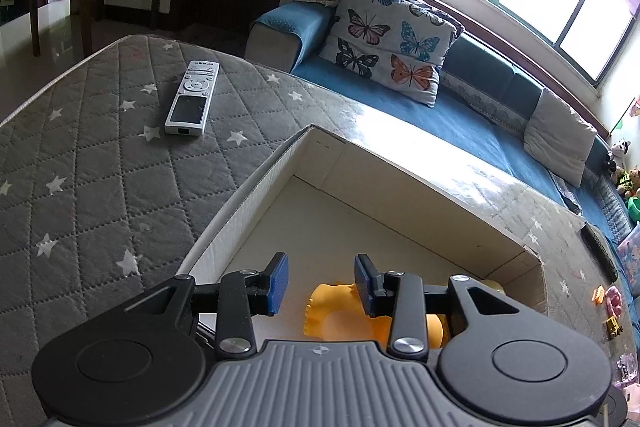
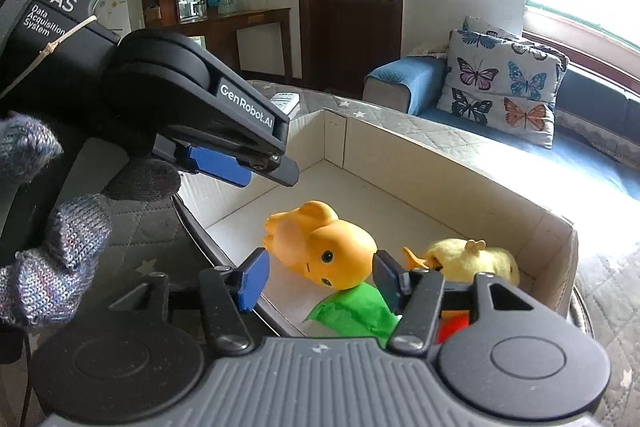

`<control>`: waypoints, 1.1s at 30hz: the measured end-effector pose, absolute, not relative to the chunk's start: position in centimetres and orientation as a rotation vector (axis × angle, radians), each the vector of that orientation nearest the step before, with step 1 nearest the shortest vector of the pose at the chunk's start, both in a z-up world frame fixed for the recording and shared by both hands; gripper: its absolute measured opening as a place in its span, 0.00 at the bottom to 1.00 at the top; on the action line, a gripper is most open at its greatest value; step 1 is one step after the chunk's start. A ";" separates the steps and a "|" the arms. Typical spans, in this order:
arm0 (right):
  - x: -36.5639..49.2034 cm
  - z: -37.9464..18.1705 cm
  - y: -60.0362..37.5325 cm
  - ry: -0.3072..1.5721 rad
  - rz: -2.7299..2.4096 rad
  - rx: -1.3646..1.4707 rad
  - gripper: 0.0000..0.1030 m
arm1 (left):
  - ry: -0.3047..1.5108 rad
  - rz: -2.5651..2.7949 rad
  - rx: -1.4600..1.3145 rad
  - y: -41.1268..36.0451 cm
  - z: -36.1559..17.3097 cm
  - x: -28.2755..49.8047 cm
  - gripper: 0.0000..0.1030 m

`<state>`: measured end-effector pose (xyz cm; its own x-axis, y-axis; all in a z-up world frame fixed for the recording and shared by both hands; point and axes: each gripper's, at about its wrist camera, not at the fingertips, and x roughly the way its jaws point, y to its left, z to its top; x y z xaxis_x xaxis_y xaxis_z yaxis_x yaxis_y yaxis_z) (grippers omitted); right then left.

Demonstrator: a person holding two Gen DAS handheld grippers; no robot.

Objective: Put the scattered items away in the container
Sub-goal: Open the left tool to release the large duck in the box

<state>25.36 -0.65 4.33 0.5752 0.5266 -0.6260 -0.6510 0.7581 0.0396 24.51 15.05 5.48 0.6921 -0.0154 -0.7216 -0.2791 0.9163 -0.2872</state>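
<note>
Orange rubber toy (image 2: 320,247) lying in cardboard box (image 1: 400,163), left gripper (image 1: 320,283) and right gripper (image 2: 320,277) poised above, jaws apart, empty, remote (image 1: 193,98) on quilted table beyond.

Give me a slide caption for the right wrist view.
Open right gripper hovering over a cardboard box holding an orange toy mouse, yellow plush chick and green cloth.

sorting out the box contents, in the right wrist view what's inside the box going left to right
orange rubber toy → green item → fluffy yellow chick, all inside the cardboard box
</note>
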 end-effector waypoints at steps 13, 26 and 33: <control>25.1 3.9 -0.7 0.671 0.689 -0.203 0.41 | 0.788 0.155 -0.395 15.5 5.5 23.6 0.38; 22.0 4.9 -2.9 0.593 0.647 -0.159 0.79 | 0.771 0.144 -0.373 14.8 5.8 19.8 0.38; 19.8 5.6 -4.2 0.546 0.614 -0.143 0.97 | 0.746 0.128 -0.356 13.8 6.3 17.4 0.38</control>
<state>19.76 -4.18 5.63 0.6811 0.5086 -0.5267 -0.5825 0.8122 0.0311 17.35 13.84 6.28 0.7296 -0.0117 -0.6838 -0.2388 0.9325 -0.2708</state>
